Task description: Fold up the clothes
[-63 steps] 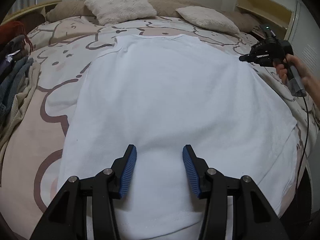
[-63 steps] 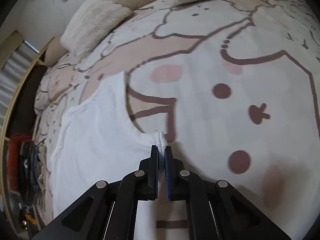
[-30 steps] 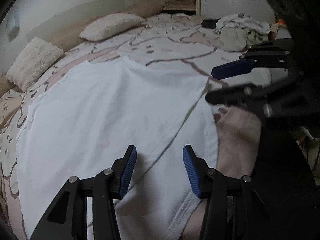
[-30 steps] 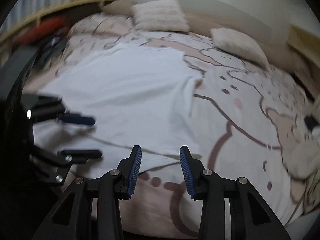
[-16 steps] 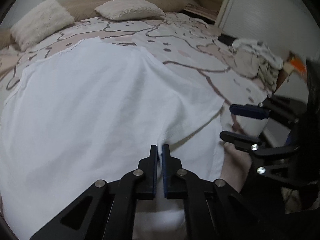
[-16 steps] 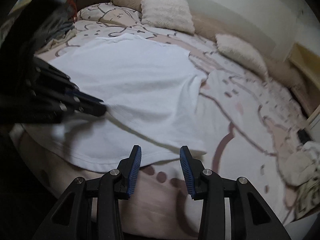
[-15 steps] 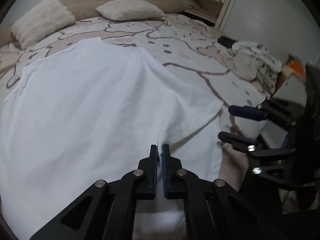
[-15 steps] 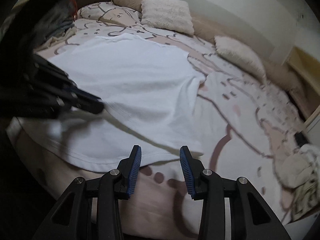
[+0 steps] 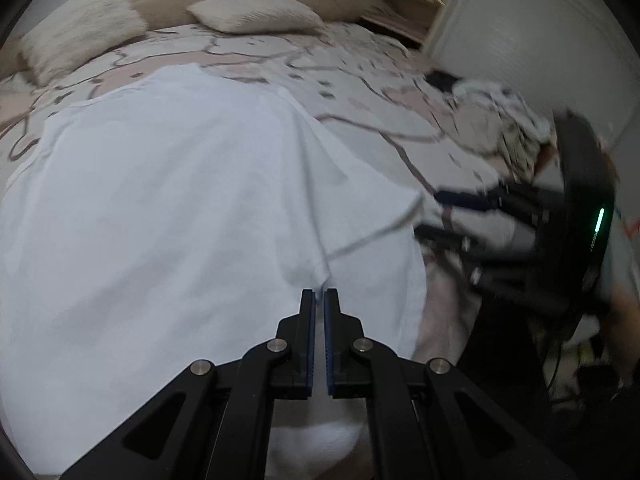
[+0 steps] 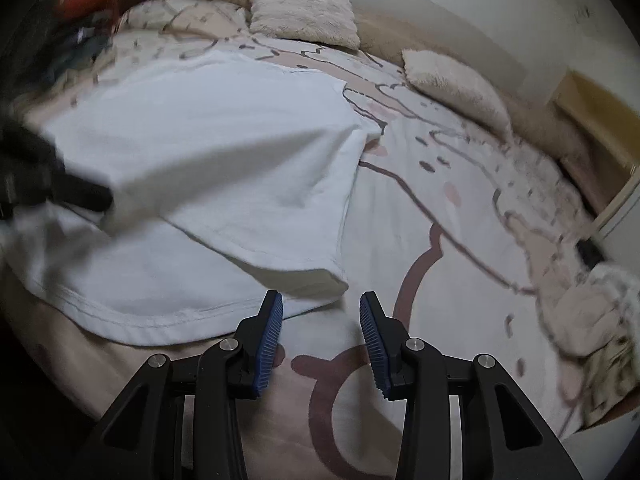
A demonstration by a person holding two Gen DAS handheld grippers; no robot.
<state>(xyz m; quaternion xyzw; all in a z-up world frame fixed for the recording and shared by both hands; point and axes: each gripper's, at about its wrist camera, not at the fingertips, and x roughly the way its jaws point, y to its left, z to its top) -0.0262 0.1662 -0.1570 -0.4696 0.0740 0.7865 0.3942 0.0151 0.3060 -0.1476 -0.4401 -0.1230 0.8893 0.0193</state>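
Observation:
A white T-shirt lies spread on the bed, its sleeve folded over the body. My left gripper is shut on a pinch of the shirt's fabric near the sleeve seam, lifting a small ridge. In the right wrist view the same T-shirt fills the left half, and the left gripper shows as a dark blur at its left edge. My right gripper stands open just above the sleeve's hem corner, nothing between its blue pads. It also appears blurred as the right gripper beside the sleeve edge.
The bedspread is pink and white with a cartoon print. Fluffy pillows lie at the headboard. A heap of light clothes sits at the bed's right edge, and dark and red clothes are piled far left.
My left gripper went from open above the shirt to shut on its fabric, then pulled it up slightly. The right gripper sank closer to the sleeve's hem, still open.

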